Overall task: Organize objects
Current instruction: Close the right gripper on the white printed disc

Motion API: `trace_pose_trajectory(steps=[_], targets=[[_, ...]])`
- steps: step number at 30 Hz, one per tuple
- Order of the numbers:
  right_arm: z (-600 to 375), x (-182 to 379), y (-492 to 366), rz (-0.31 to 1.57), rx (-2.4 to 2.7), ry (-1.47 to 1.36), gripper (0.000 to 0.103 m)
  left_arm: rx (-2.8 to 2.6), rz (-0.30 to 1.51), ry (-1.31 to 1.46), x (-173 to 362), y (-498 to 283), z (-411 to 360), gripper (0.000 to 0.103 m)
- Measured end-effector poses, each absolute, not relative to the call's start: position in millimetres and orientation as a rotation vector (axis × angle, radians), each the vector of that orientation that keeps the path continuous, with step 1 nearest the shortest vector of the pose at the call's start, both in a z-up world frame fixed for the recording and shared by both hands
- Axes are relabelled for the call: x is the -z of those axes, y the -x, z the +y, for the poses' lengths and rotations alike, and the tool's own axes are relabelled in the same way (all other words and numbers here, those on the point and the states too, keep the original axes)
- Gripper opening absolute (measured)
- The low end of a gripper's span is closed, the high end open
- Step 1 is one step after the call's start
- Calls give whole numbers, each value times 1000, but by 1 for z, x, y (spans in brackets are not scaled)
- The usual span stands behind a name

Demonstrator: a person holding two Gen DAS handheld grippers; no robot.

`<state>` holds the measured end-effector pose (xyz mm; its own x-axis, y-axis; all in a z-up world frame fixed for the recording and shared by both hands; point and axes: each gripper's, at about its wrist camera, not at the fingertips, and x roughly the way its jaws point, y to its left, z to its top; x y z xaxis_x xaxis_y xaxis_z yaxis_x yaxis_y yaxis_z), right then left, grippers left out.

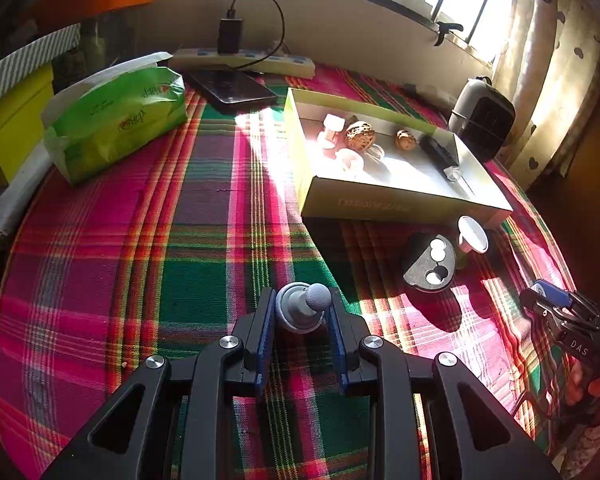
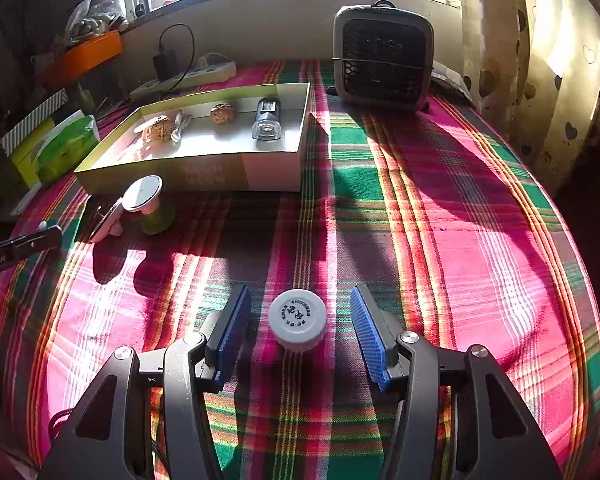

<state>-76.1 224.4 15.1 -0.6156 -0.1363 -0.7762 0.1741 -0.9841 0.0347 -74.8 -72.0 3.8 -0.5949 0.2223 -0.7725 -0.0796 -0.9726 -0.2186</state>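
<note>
My left gripper (image 1: 302,312) is shut on a small grey knob-shaped object (image 1: 303,307), held just above the plaid cloth. My right gripper (image 2: 298,320) is open, its blue pads on either side of a white round jar (image 2: 298,319) that stands on the cloth. An open yellow-green box (image 1: 400,196) holds two walnuts (image 1: 359,135), pale spools and a black device; it also shows in the right wrist view (image 2: 188,172). A grey round case (image 1: 430,266) and a green-and-white spool (image 1: 472,238) sit in front of the box. The right gripper shows at the right edge of the left view (image 1: 556,308).
A green tissue pack (image 1: 116,116), a phone (image 1: 234,90) and a power strip (image 1: 244,60) lie at the table's back left. A small grey fan heater (image 2: 384,58) stands at the back right. Curtains hang to the right. The table edge curves near both grippers.
</note>
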Motion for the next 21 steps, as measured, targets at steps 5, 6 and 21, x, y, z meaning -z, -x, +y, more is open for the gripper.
trace_pose_trajectory(steps=[5,6,21], targets=[[223,-15,75,89,2685,-1281,48,-2653,-239,1317,-4,75,-72,23],[223,-16,75,91,2689,-1281,46,-2652,-240,1318,-4,75,-72,23],[220,-17,74,114,2682,-1272,29,-2655,-240,1318,-3,75,-72,23]])
